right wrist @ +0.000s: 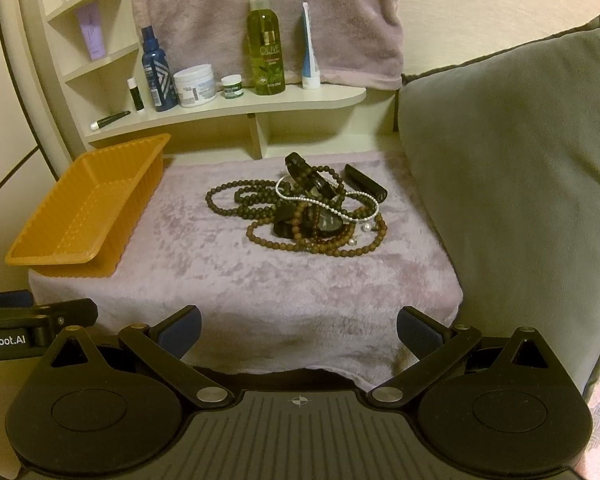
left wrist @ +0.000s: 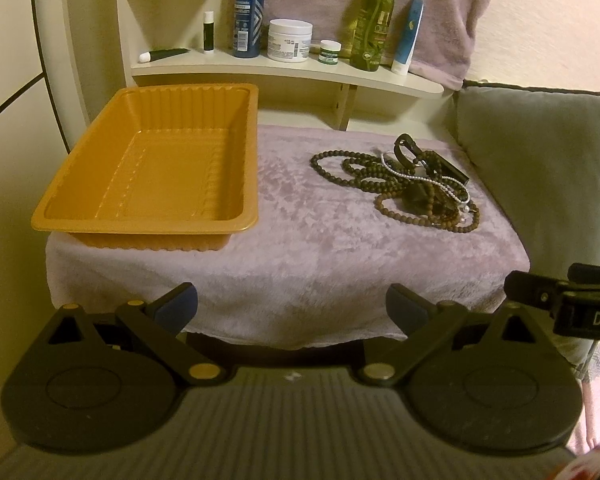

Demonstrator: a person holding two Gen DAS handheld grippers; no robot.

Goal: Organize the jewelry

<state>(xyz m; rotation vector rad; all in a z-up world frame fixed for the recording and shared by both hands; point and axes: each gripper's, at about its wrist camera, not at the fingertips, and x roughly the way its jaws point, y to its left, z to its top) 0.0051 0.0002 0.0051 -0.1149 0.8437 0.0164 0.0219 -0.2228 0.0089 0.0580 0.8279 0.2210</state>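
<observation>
Nearest the lens in each wrist view is the gripper itself: the left gripper (left wrist: 292, 308) and the right gripper (right wrist: 299, 330) both hang at the near edge of the mauve plush cloth (right wrist: 260, 280), each with its blue-padded fingers spread wide and nothing between them. Taking the orange plastic tray (left wrist: 48, 216) as the landmark, the jewelry pile (right wrist: 300, 210) lies to its right on the same cloth, well apart from it, and the tray holds nothing yet. The pile is a tangle: dark wooden bead strands (right wrist: 228, 194) looped out on the side nearest the tray, a lighter brown bead strand (right wrist: 300, 246) along the near edge, a thin white pearl string (right wrist: 320, 202) threaded across the top, and a black band (right wrist: 310, 176) and a black oblong case (right wrist: 366, 184) at the back. All of it looks light and limp; the strands will likely droop and drag neighbours along when lifted, and the pearl string looks the most delicate. The loose outer loop of dark beads, clear of the knot, seems the safest place to pinch first, across a single strand rather than into the heap.
</observation>
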